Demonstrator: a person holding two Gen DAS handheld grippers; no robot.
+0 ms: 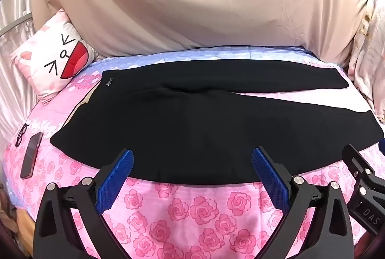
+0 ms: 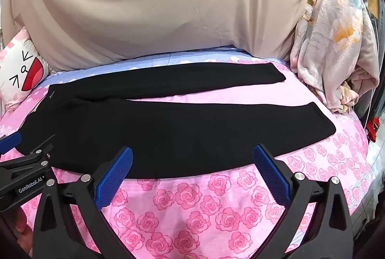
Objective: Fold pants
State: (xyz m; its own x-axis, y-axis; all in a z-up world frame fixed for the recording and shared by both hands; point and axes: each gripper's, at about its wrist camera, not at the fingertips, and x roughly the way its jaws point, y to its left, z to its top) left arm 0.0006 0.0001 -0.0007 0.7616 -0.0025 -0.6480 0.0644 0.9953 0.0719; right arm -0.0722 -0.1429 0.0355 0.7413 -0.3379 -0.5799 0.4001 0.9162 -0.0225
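The small pale logo (image 1: 110,80) by the waistband of the black fabric pants (image 1: 192,129) is too small to read; the cartoon-face pillow (image 2: 20,73) is cut by the right wrist view's left edge.

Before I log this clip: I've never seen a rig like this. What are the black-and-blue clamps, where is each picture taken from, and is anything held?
There is no robot arm here. A person holds two hand grippers, each carrying a fisheye camera that looks out along its jaws. One picture comes from the left gripper, the other from the right gripper; each also shows the other at its edge. Both jaws stand wide open and hold nothing. Black pants lie flat and unfolded on a pink rose-print bedspread, waistband to the left, legs spread to the right. Also on the bed: a cartoon-face pillow, glasses and a phone.
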